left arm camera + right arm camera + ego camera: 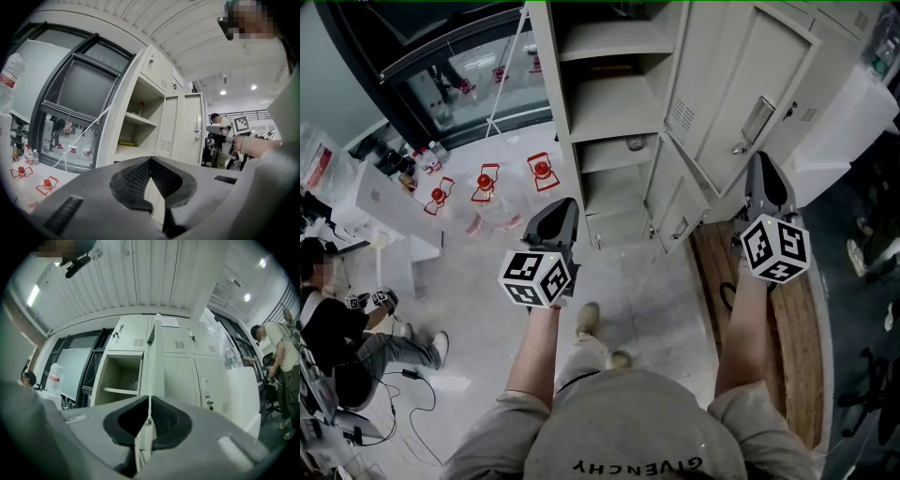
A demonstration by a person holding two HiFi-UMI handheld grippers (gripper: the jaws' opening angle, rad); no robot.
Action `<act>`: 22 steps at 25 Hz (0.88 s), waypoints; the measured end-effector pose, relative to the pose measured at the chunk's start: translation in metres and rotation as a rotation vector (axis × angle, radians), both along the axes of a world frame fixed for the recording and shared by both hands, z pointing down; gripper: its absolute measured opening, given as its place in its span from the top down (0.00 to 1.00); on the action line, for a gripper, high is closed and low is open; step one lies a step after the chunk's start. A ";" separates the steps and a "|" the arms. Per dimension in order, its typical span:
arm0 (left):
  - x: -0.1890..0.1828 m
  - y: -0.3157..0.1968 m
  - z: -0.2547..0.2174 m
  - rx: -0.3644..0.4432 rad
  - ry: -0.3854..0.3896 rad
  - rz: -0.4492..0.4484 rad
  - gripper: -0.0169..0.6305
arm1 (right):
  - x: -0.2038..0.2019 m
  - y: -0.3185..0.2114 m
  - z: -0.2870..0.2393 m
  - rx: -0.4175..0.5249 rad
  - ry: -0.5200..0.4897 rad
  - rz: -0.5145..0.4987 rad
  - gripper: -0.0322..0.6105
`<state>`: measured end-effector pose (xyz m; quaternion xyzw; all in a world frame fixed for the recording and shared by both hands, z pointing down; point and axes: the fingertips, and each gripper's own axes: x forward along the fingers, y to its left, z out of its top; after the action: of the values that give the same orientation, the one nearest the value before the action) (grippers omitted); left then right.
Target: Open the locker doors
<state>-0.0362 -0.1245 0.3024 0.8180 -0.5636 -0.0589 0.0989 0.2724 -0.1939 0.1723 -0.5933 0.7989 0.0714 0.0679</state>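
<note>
Lockers (609, 103) stand at the far side of the floor, pale grey, with the left column of compartments showing bare shelves. A tall door (727, 84) of that column is swung out to the right, and a shorter door (675, 202) below it also stands ajar. Further right, the neighbouring locker fronts (180, 376) are closed.

The right hand-held gripper (757, 164) is up against the free edge of the tall door. In the right gripper view that door (157, 357) is seen edge-on, running straight down the middle, and the two jaws are pinched on its thin edge, with a small latch piece just between the pads.

The left hand-held gripper (562, 206) is held level, near the open column but apart from it. In its own view the jaws are pressed together at the tips with nothing between them, and the open shelves (138, 119) lie beyond.

On the floor to the left are red-capped bottles (487, 178), and a seated person (333, 323) is at the far left. A wooden board (792, 328) lies under the right arm.
</note>
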 end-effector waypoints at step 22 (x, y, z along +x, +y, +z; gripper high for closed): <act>-0.030 0.045 0.025 0.001 -0.050 -0.078 0.98 | -0.115 0.052 0.093 -0.124 0.019 -0.432 0.95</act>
<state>-0.0658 -0.0796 0.3272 0.7966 -0.5974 -0.0427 0.0820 0.1570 -0.1421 0.2655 -0.4109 0.9108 0.0115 0.0375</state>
